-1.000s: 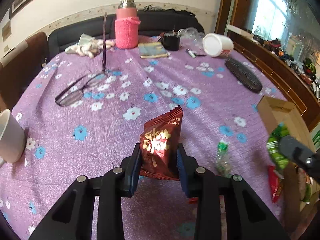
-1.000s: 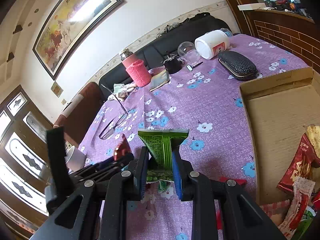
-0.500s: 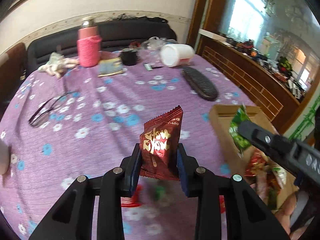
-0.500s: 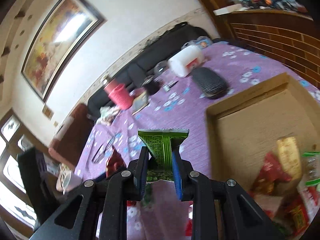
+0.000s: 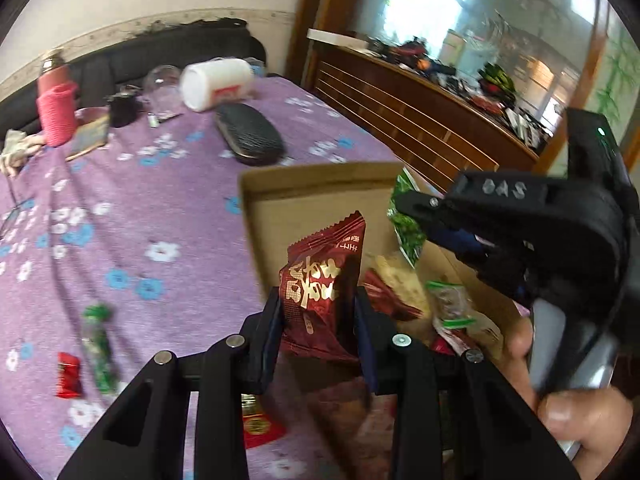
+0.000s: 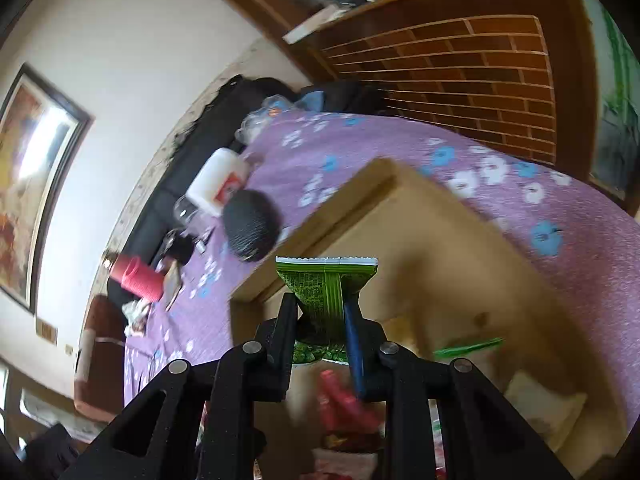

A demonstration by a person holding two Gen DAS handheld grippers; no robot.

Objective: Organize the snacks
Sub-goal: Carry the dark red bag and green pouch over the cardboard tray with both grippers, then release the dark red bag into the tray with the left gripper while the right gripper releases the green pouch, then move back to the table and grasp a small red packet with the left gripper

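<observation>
My left gripper (image 5: 318, 316) is shut on a dark red snack packet (image 5: 320, 284) with gold lettering, held at the near left wall of the cardboard box (image 5: 312, 178). My right gripper (image 6: 320, 312) is shut on a green snack packet (image 6: 326, 288), hanging over the box (image 6: 404, 216). In the left wrist view the right gripper (image 5: 404, 204) comes in from the right, held by a hand (image 5: 576, 404), with the green packet (image 5: 406, 224) above the box. Several snack packets (image 5: 424, 300) lie inside the box.
On the purple flowered tablecloth (image 5: 132, 208), left of the box, lie a green wrapped snack (image 5: 96, 340) and small red packets (image 5: 69, 374). Farther back are a black case (image 5: 248, 134), a white jar on its side (image 5: 216, 84), a pink bottle (image 5: 56, 108). A wooden partition (image 5: 420, 116) borders the table's right.
Both grippers have swung to the right from over the tablecloth to the cardboard box, each keeping its packet. The right gripper has rolled, so its view is tilted.
</observation>
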